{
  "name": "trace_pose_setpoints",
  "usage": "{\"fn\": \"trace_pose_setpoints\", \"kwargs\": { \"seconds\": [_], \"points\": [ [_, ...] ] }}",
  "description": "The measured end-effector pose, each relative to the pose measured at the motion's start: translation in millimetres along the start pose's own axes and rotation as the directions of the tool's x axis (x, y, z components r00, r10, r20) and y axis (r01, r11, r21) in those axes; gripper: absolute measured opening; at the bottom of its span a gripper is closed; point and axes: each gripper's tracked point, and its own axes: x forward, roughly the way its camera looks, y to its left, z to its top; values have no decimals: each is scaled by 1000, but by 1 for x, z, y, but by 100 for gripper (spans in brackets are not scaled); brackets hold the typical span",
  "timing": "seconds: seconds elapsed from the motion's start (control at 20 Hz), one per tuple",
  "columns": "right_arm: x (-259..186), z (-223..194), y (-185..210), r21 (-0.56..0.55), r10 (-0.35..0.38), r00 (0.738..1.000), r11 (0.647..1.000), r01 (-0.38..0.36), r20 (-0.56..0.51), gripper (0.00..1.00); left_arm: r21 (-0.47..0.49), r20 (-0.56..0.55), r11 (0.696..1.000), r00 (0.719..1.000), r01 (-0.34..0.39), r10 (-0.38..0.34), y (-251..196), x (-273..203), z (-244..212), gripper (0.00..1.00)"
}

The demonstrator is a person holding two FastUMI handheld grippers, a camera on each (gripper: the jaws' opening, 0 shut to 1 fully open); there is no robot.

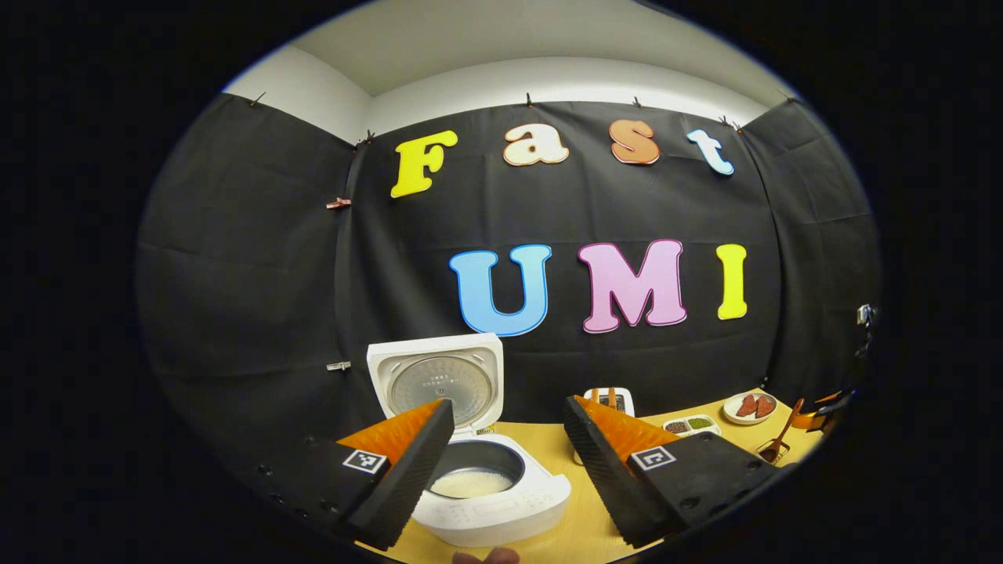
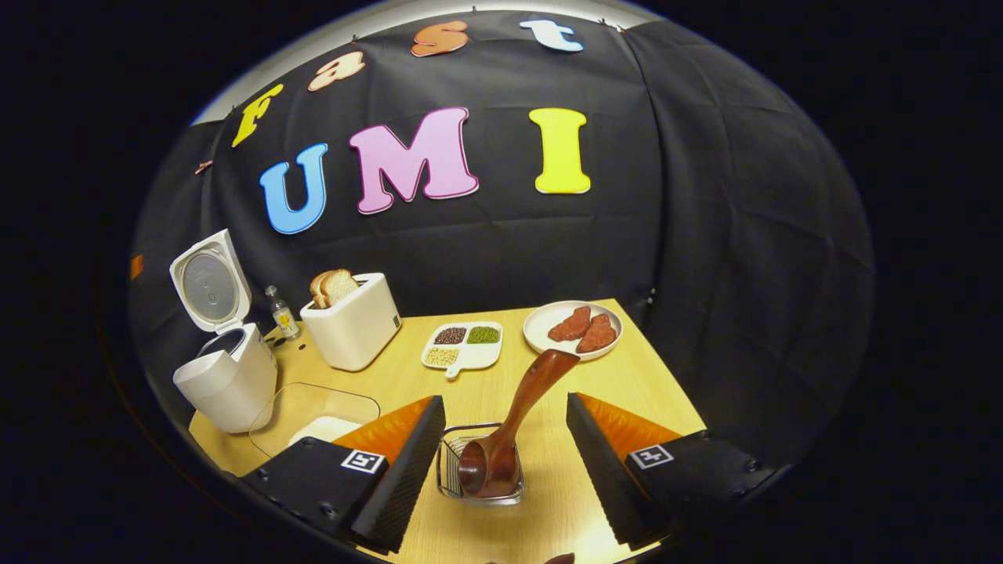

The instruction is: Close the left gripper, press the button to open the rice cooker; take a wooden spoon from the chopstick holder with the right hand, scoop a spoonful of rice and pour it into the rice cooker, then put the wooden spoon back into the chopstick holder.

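The white rice cooker (image 1: 501,501) stands right in front of my left gripper (image 1: 509,401), its lid (image 1: 435,376) raised and white rice showing in its pot (image 1: 472,479). That gripper is open, its fingers apart over the cooker and holding nothing. In the right gripper view the dark wooden spoon (image 2: 513,427) stands bowl-down in the wire chopstick holder (image 2: 450,470), with its handle leaning up and to the right. My right gripper (image 2: 505,399) is open, one finger on each side of the spoon and neither touching it. The cooker (image 2: 223,376) sits at the table's left end.
A clear container of rice (image 2: 321,419) lies between the cooker and the holder. A white toaster with bread (image 2: 353,321), a small bottle (image 2: 280,312), a divided tray of beans (image 2: 464,345) and a plate of meat (image 2: 573,329) stand along the back of the wooden table (image 2: 619,384).
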Motion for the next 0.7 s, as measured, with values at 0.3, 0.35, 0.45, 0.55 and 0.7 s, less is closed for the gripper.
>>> {"fn": "trace_pose_setpoints", "kwargs": {
  "seconds": [0.3,0.35,0.45,0.55,0.7],
  "points": [
    [44,-30,-6,116,59,992,992,-46,-110,69,13,-37,998,998,-58,59,-3,-11,-6,97],
    [44,-35,-5,145,75,988,988,-56,-134,41,15,-41,998,997,-65,66,-3,-11,-7,97],
    [49,-33,-2,209,101,985,975,-70,-140,25,21,-45,997,996,-71,72,-5,-13,-7,97],
    [46,-27,-3,256,102,988,964,-69,-116,13,26,-46,997,996,-72,73,-6,-16,-6,97],
    [33,-13,-2,281,89,994,957,-69,-60,8,28,-44,998,998,-54,55,-7,-16,-5,97]
  ]
}}
